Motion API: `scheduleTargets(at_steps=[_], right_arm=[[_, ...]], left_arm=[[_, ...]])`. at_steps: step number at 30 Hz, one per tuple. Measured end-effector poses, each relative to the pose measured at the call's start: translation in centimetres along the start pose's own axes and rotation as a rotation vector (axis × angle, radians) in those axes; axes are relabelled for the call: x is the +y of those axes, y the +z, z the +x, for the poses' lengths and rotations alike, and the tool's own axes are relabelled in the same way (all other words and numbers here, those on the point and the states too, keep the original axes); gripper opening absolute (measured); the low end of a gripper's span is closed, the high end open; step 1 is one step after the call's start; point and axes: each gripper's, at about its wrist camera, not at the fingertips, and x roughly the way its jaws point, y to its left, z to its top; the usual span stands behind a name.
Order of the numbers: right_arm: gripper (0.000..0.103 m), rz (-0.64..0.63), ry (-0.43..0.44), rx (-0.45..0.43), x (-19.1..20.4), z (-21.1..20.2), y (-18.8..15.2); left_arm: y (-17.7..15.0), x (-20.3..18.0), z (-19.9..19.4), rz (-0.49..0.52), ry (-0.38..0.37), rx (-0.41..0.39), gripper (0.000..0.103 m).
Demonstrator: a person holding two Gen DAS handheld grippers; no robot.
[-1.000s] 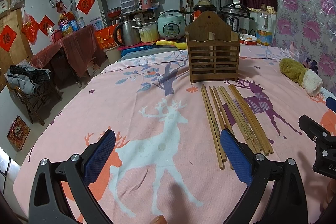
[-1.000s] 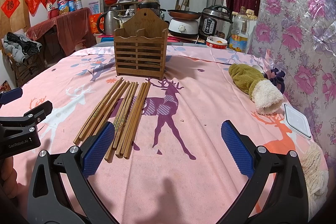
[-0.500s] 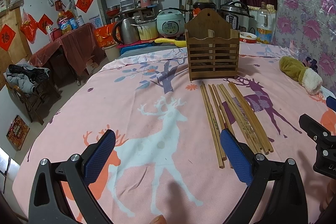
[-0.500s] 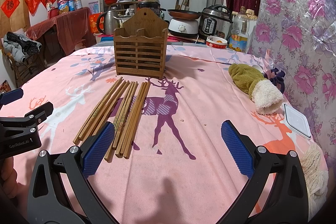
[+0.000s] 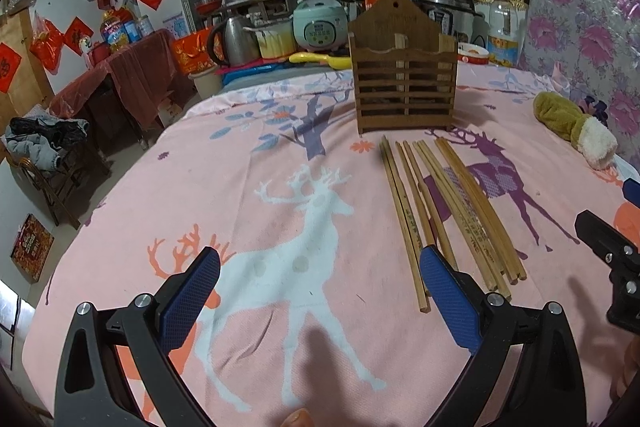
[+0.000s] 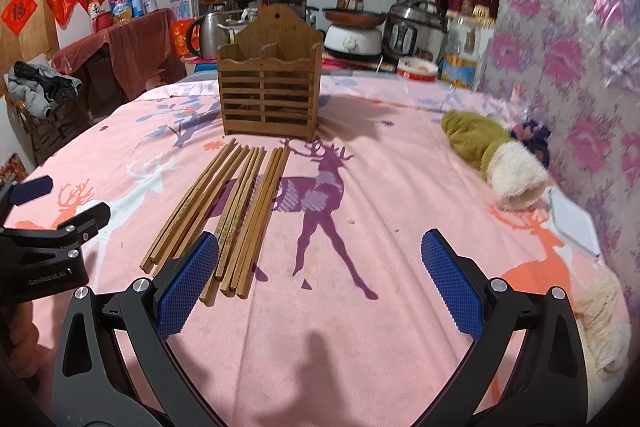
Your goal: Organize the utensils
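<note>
Bare pink tablecloth (image 6: 380, 327) lies open between the spread jaws of the right gripper (image 6: 320, 279). At eleven o'clock the chopsticks (image 6: 236, 211) bar the cloth; behind them at twelve stands the wooden holder (image 6: 268, 95). At two o'clock lies a plush toy (image 6: 492, 151). The left gripper (image 5: 320, 283) has clear cloth from ten to twelve.

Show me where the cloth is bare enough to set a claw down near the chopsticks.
Bare cloth lies left of the chopsticks, over the white deer print, ahead of the open left claw. More lies between the chopsticks and the plush toy, ahead of the open right claw. It is crowded where the chopstick tips nearly meet the wooden holder.
</note>
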Motion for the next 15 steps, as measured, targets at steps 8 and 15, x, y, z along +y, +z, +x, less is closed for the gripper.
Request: scheduleTargets(at_steps=[8,15], right_arm=[[0.098,0.175,0.146,0.093,-3.9,2.4,0.7],[0.097,0.241,0.282,0.231,-4.0,5.8,1.7]], left_arm=[[0.3,-0.1,2.5,0.020,-0.054,0.117,0.098],[2.1,-0.7,6.3,0.048,-0.095,0.207,0.098]])
